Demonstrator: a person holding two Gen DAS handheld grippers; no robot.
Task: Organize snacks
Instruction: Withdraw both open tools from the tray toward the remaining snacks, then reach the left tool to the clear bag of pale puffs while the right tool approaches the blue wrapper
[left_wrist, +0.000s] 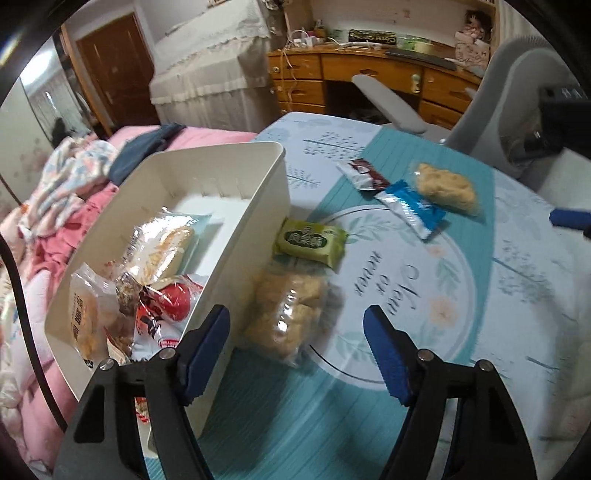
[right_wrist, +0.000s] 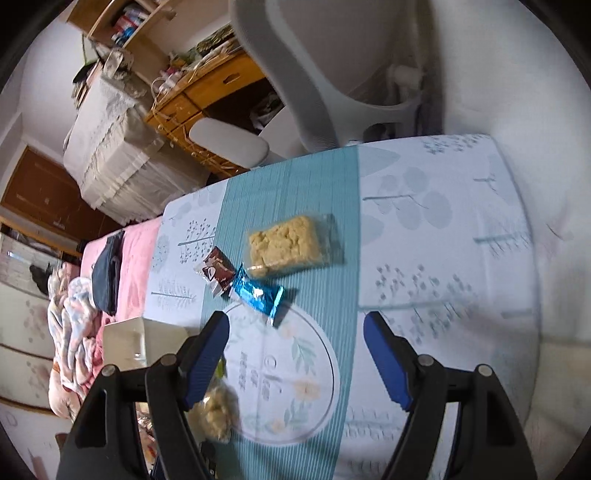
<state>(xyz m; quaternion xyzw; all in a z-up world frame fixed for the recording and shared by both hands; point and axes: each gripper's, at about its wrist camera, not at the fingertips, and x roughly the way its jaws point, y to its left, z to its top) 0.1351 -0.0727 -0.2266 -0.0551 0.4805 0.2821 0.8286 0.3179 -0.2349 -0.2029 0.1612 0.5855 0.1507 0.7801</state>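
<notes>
A white bin (left_wrist: 258, 184) holds several wrapped snacks (left_wrist: 155, 280) on the table's left. Beside it lie a clear bag of yellow crisps (left_wrist: 284, 317) and a green packet (left_wrist: 310, 240). Farther off lie a blue packet (left_wrist: 410, 210), a brown-and-white packet (left_wrist: 365, 173) and a clear pack of yellow cake (left_wrist: 447, 188). My left gripper (left_wrist: 295, 354) is open and empty, just above the crisps bag. My right gripper (right_wrist: 295, 358) is open and empty over the table's middle, short of the blue packet (right_wrist: 258, 295), brown packet (right_wrist: 218, 271) and cake pack (right_wrist: 291, 245). The bin's corner (right_wrist: 129, 343) shows at its left.
The table wears a teal and white cloth (left_wrist: 461, 314). A grey office chair (right_wrist: 314, 92) stands at the far edge, a wooden desk (left_wrist: 332, 77) behind it. A bed with pink bedding and clothes (left_wrist: 55, 206) runs along the left side.
</notes>
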